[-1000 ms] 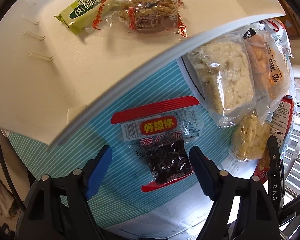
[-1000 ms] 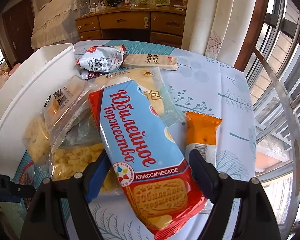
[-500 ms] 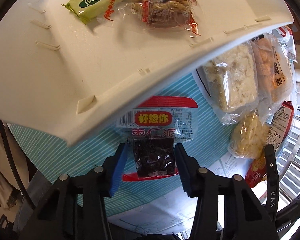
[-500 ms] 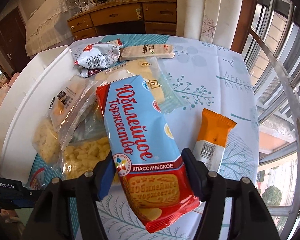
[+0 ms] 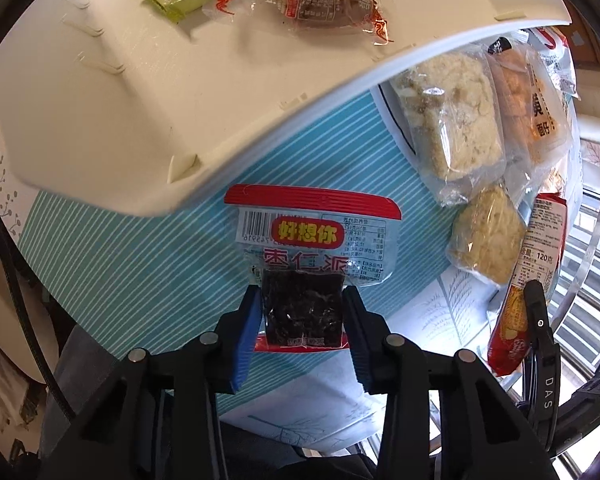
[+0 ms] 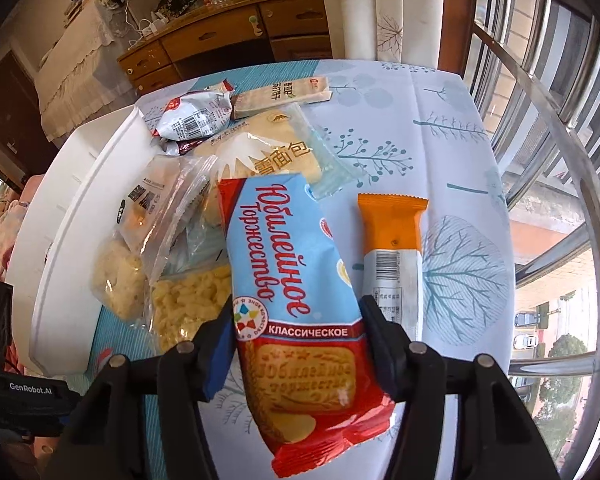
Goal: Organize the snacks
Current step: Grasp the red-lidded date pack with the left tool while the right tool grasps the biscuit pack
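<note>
Both tools have closed within the last second. The left tool [image 5: 302,312] now clamps the dark lower end of the date snack packet [image 5: 312,248], centre frame, just below the white bin [image 5: 228,136] rim. The right tool [image 6: 298,334] now pinches the biscuit pack [image 6: 296,280], centre frame, among loose snacks on the bench [image 6: 452,128]. Judgement: both grasps secured, transfer to the bin pending. Packet is crinkly clear film over a dark block; biscuit pack is glossy, oblong, pillow-shaped. Bin is rigid, smooth plastic.
</note>
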A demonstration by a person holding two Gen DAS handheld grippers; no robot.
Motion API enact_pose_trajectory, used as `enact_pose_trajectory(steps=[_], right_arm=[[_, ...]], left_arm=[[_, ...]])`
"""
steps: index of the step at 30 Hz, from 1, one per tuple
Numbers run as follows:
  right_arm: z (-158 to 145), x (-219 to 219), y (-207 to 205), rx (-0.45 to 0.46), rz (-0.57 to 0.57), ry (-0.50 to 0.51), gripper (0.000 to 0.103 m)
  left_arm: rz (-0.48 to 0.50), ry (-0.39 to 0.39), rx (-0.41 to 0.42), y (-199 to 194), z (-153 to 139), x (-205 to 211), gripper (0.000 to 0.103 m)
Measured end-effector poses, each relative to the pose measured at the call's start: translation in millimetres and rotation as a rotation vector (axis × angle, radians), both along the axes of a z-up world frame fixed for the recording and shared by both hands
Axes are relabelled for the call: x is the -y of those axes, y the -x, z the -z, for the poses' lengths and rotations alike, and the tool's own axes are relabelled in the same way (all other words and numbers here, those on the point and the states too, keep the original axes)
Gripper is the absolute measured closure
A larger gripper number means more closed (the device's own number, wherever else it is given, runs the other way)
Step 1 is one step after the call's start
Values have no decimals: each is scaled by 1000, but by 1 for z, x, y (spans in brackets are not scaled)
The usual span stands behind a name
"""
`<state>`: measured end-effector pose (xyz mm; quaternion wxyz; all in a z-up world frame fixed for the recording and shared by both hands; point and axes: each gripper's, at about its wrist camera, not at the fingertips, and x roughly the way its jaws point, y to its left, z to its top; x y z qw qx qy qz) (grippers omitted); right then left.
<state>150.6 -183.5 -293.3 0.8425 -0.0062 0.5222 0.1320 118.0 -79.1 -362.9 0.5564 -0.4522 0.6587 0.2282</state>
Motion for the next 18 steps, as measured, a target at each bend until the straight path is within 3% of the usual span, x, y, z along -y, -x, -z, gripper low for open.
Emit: enact_pose_trajectory(steps=[9,18], right_arm=[[-13,2,20,28,35,-29,47],[-31,-4,39,70,39,-59,47]], left_arm=[[62,14,-17,12,-17,2,64],[42,25,-11,43,-42,-19,64]])
